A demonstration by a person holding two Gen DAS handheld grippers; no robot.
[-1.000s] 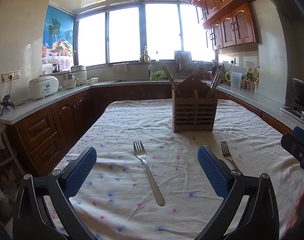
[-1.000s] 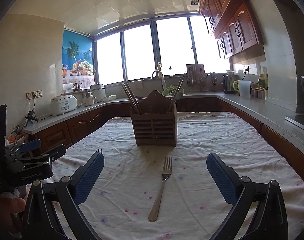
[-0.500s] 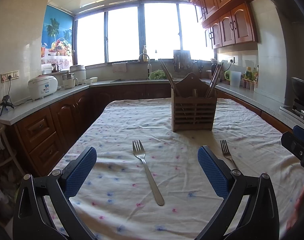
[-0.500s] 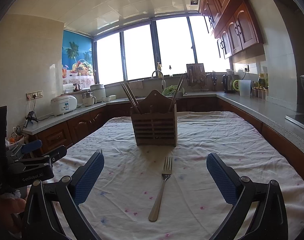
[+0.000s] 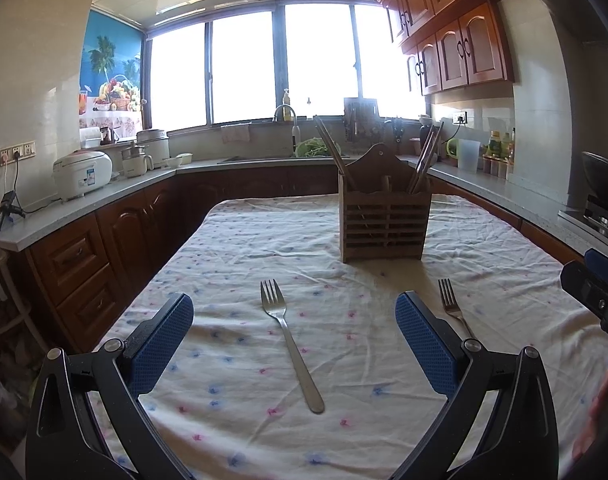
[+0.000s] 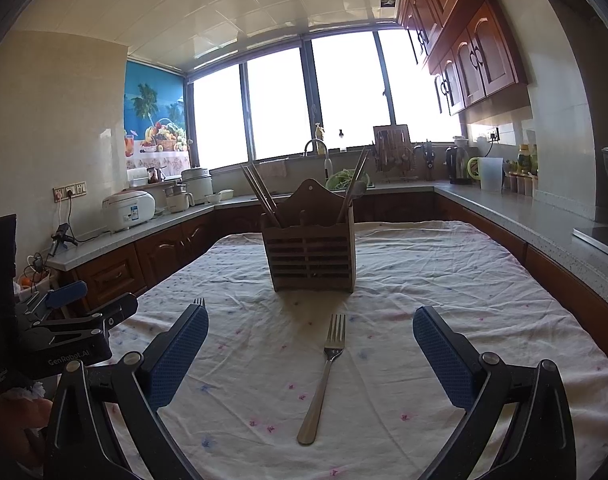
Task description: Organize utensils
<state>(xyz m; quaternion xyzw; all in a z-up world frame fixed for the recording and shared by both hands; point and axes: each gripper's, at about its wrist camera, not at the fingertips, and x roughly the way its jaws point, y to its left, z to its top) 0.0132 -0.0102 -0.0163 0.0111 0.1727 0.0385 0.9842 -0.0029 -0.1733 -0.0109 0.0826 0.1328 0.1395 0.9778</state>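
Nothing has shifted since a second ago — both rigs hang where they were. My left gripper [image 5: 293,334] has its fingers [image 5: 161,344] spread wide, holding nothing; the left fork [image 5: 289,346] lies flat on the desk [image 5: 243,240] between them, tines toward the wooden utensil holder [image 5: 385,218], untouched. My right gripper [image 6: 310,346] is likewise released and empty, the right fork [image 6: 324,376] lying between its fingers [image 6: 440,356]. Left view catches only the upper part of that second fork [image 5: 452,306] past its right finger. Right view shows just the tine tips of the left fork [image 6: 199,301] and the left rig at its edge.
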